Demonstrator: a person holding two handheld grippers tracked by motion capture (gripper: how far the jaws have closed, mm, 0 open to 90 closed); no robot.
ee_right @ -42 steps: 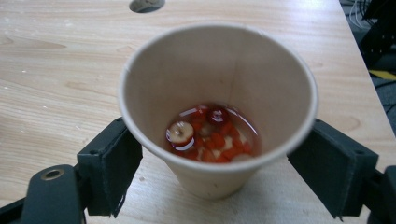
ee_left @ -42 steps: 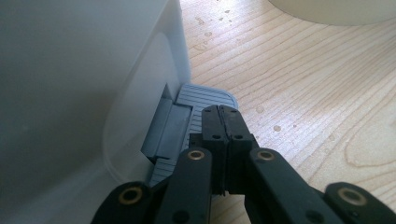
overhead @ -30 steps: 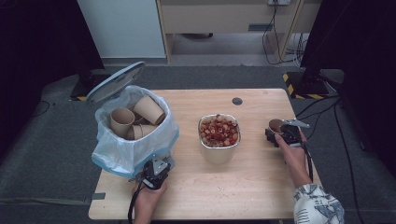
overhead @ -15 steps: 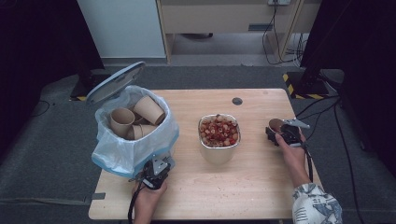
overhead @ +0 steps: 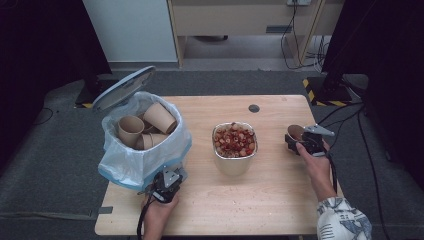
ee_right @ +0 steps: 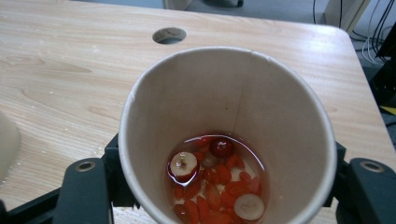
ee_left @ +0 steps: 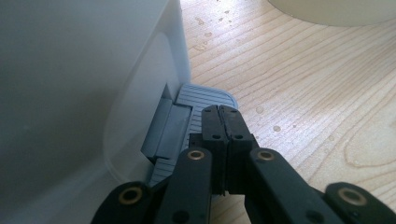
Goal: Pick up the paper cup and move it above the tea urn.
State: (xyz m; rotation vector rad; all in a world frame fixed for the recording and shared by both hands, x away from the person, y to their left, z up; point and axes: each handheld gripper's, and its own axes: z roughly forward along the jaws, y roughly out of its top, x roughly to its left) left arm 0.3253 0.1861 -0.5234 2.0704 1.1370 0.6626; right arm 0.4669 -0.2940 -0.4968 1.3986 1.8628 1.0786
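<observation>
1. Paper cup (ee_right: 229,135), holding red berries and pale slices in liquid, is gripped between the jaws of the right gripper (overhead: 300,142), near the table's (overhead: 280,200) right edge.
2. Left gripper (ee_left: 220,122) is seen with jaws pressed together, resting on the grey pedal (ee_left: 187,105) of the lined bin (overhead: 142,150).
3. Bowl (overhead: 234,150) of red pieces is placed between both grippers.

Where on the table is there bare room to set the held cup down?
Bare wood lies behind the bowl toward the cable hole, and along the near edge between the two hands. The left side is crowded by the bagged bin, with the left gripper at its pedal.
</observation>
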